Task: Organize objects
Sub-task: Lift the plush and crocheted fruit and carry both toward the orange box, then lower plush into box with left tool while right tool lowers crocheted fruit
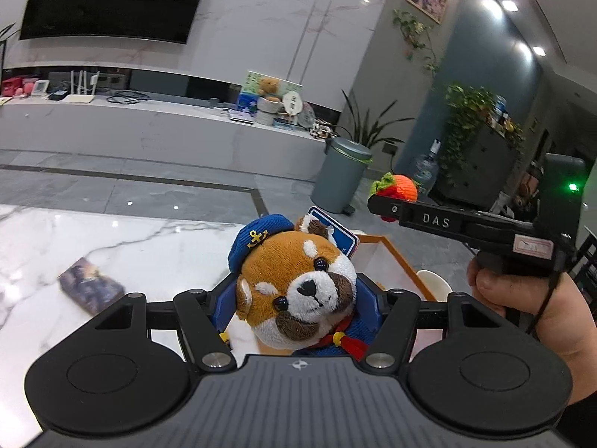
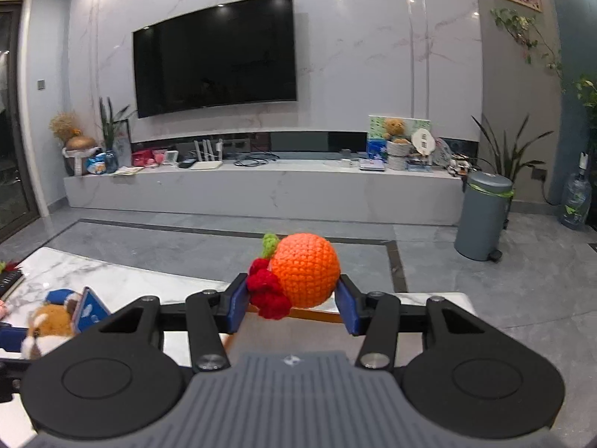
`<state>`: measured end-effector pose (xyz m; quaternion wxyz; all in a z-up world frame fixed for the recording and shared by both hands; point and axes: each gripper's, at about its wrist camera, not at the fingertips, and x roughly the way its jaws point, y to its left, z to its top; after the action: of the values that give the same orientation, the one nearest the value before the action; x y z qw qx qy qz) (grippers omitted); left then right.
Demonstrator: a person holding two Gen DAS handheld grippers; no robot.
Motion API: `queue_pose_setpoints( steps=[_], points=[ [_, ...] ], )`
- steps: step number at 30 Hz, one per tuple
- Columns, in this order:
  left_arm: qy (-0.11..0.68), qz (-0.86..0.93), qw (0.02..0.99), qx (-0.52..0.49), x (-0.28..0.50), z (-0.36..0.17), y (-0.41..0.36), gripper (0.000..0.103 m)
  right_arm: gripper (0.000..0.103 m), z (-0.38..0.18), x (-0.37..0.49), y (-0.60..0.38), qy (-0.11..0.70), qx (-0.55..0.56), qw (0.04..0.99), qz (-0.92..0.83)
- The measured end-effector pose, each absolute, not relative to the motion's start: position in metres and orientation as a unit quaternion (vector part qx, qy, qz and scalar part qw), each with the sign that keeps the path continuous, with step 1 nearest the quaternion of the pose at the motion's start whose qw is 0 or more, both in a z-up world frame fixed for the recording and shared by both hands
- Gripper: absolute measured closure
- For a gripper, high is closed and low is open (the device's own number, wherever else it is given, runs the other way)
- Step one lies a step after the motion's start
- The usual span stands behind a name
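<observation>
The left gripper [image 1: 298, 298] is clamped on a plush red panda [image 1: 298, 291] in a blue sailor cap; its blue pads are mostly hidden behind the toy's head, and the toy's body is cut off below by the gripper housing. The right gripper [image 2: 294, 298] is clamped on a crocheted orange [image 2: 306, 268] with a green leaf and a red knitted cluster pressed against the left pad. In the left view only the side of that gripper and the person's hand [image 1: 522, 298] on its handle show, the orange peeking over the tip. Behind the panda's head a blue tag [image 1: 337, 233] and the orange-rimmed box [image 1: 395, 265] are partly covered. On the marble table [image 1: 93, 239] lies a small patterned pack [image 1: 91, 285], too blurred to read. Farther off stands a grey bin [image 2: 485, 216].
</observation>
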<state>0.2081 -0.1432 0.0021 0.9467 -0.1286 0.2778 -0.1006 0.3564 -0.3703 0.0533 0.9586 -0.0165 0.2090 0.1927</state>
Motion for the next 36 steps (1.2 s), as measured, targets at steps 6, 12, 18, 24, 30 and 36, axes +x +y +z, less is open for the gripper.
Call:
queue_pose_setpoints(
  steps=[6,12,18,24,30,36],
  points=[
    [0.286,-0.118,0.944,-0.114,0.226,-0.002,-0.164,0.029,0.051,0.041,0.373,-0.399,0.235,0.011,0.957,0.168],
    [0.303,-0.135,0.939,-0.088,0.236,-0.009,-0.185,0.029,0.051,0.022,0.379,-0.417,0.257,0.016,0.953,0.158],
    [0.31,-0.14,0.938,-0.074,0.244,-0.01,-0.198,0.029,0.051,0.016,0.383,-0.421,0.262,0.027,0.953,0.149],
    [0.326,-0.156,0.932,-0.025,0.259,-0.016,-0.221,0.029,0.051,0.01,0.389,-0.433,0.27,0.03,0.953,0.132],
    [0.339,-0.15,0.927,0.049,0.278,-0.03,-0.243,0.029,0.051,0.0,0.398,-0.442,0.296,0.015,0.948,0.115],
    [0.358,-0.137,0.921,0.063,0.312,-0.036,-0.25,0.029,0.051,-0.007,0.401,-0.441,0.314,0.001,0.941,0.129]
  ],
)
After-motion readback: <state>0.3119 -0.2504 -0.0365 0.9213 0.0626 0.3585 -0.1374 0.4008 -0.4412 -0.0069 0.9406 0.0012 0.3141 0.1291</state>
